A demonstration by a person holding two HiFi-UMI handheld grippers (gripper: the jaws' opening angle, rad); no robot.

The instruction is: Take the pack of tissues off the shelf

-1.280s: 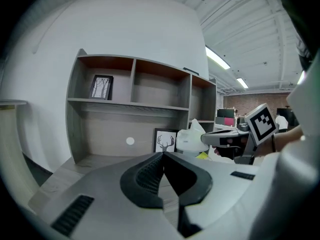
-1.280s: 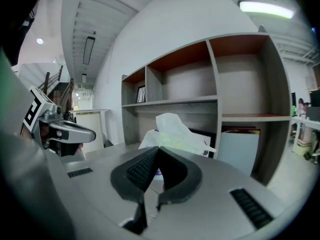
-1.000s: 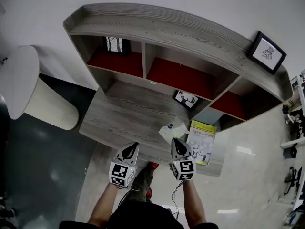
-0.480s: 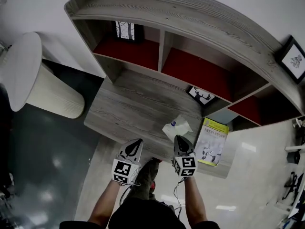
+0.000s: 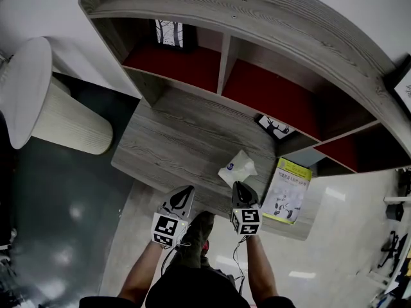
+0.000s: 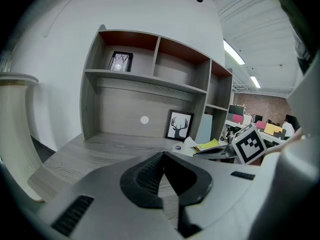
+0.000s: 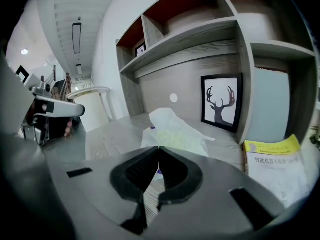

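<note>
Pack of tissues (image 5: 237, 168), lying on grey wood-grain bench (image 5: 168, 141); right tool (image 5: 239, 185) just beside it, left tool (image 5: 185, 189) near, both closed, empty.

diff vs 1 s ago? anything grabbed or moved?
Nothing grabbed or let go. The right gripper seems to have sunk slightly toward the desk, just short of the tissue pack; the head camera's framing also shifted. Unchanged: both grippers shut and empty, the left gripper alongside, the pack lying on the desk by the yellow booklet.

Tissue pack (image 5: 237, 168) on desk (image 5: 173, 140) (booklet (image 5: 287, 191) right).
</note>
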